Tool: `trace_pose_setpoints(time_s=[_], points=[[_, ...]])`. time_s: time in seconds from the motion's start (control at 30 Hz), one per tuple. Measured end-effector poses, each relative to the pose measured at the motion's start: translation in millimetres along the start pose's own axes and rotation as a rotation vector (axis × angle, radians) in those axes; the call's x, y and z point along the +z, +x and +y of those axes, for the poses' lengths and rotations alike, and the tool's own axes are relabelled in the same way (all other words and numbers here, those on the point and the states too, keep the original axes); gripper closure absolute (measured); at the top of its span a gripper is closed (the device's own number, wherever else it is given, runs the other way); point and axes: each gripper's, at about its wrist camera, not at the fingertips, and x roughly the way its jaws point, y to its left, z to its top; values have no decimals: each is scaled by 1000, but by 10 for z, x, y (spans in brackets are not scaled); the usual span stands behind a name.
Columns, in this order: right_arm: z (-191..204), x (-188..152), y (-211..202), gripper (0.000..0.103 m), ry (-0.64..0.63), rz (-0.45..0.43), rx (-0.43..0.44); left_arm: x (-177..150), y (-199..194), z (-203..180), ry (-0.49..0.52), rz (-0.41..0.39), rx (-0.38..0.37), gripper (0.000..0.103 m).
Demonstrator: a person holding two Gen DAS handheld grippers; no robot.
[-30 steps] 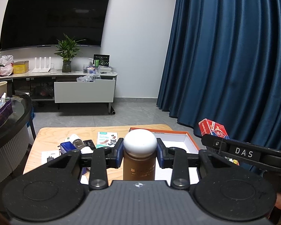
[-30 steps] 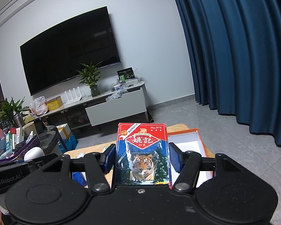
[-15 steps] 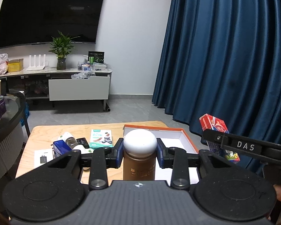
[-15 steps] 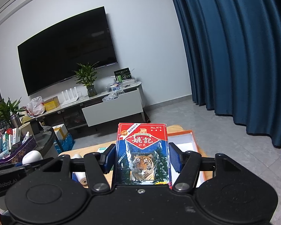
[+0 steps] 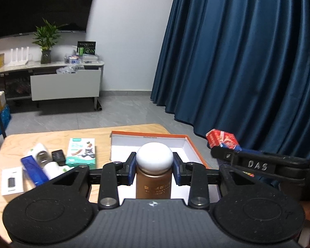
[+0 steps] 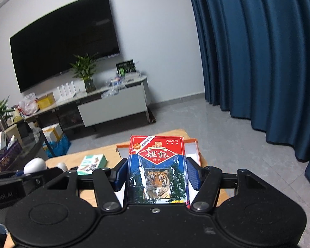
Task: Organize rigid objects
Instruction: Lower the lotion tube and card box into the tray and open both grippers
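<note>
My left gripper (image 5: 154, 166) is shut on a brown bottle with a round white cap (image 5: 154, 159), held upright above the open orange-rimmed white box (image 5: 188, 142). My right gripper (image 6: 156, 172) is shut on a red and blue card pack with a tiger picture (image 6: 156, 165), held above the same box (image 6: 193, 146). The card pack also shows in the left wrist view (image 5: 222, 139), to the right of the box. The bottle's cap shows in the right wrist view (image 6: 34, 164) at the left.
On the wooden table (image 5: 51, 136), left of the box, lie a green and white carton (image 5: 81, 150), a blue item (image 5: 34, 171), a white bottle (image 5: 38, 149), a small black item (image 5: 59, 156) and a white card box (image 5: 12, 180). Blue curtains (image 5: 248, 62) hang to the right.
Both grippers have tilted downward and moved toward the box with their objects still held. The table and box now sit higher and larger in both views.
</note>
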Motion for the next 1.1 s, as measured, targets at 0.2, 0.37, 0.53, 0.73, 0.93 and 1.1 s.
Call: trace_pose_setpoints(time_s=[0.2,0.37,0.53,0.73,0.93,1.1], points=[[-21,43,287,32,-12,48,-6,100,235,38,-13,29,-13,67],[-27,59,494,32,-20,79,-21,160,362,93,-18,53,-21,67],[-40,59,664,32,-26,105,-25,235,490,128,-19,69,-26,67],[-35,82,883,32,-35,130,-35,296,636,136,1,85,-29,67],[-16,40,1054,32,-46,158,-50,318,821,166,6,128,-35,67],[-40,5,1181,31,-46,179,-58,338,970,177,18,161,-44,67]])
